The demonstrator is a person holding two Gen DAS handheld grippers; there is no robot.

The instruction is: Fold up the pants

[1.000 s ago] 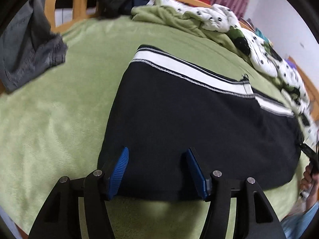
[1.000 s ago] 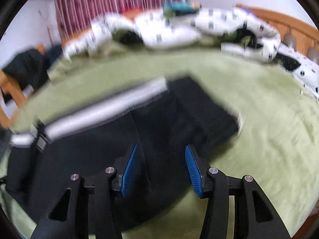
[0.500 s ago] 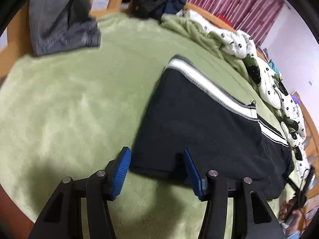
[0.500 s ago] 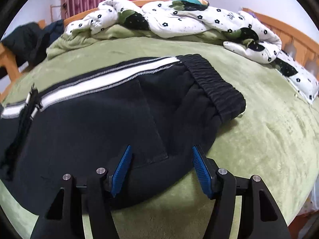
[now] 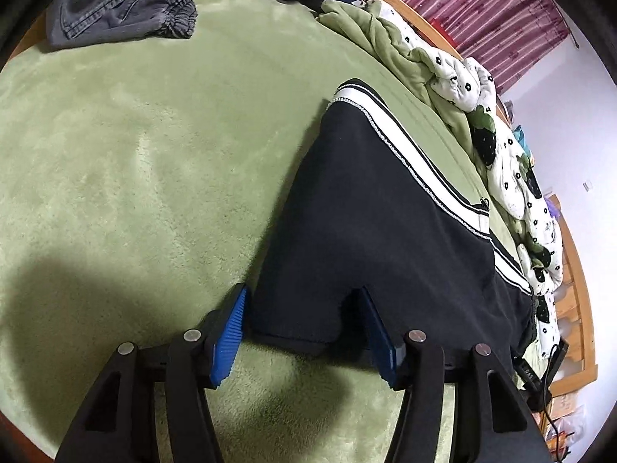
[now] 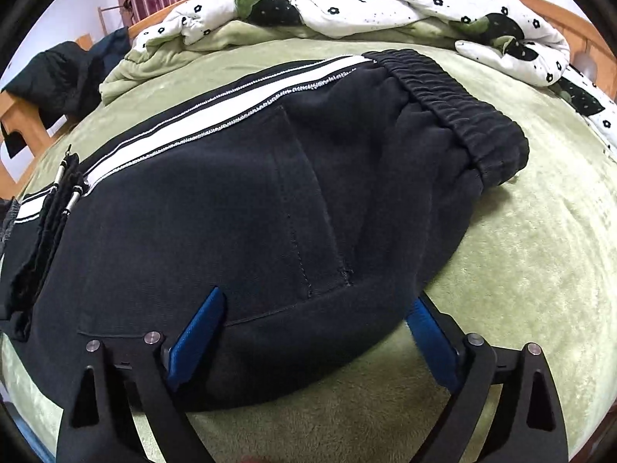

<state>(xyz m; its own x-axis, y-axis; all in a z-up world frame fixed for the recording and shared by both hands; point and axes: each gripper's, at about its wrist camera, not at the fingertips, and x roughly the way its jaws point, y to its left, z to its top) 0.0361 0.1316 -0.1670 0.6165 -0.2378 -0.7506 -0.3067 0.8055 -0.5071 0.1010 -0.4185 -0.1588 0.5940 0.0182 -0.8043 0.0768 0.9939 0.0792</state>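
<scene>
The black track pants [image 6: 239,208] lie flat on the green bed [image 5: 127,162]. The right tongs [image 6: 312,332], narrower a second ago, are opening around the near edge; the left tongs [image 5: 304,332], released, straddle the hem corner, poised to grasp.

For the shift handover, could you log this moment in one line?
pants: flat on bed | left gripper: opening, astride hem | right gripper: opening, astride edge

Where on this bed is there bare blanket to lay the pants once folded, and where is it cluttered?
Bare green blanket lies between the black pants and the grey jeans, and again beyond the waistband toward the bed's edge. The far side is crowded: the flowered quilt is heaped there. Both grippers' jaws are opening over the pants' near edge.
</scene>
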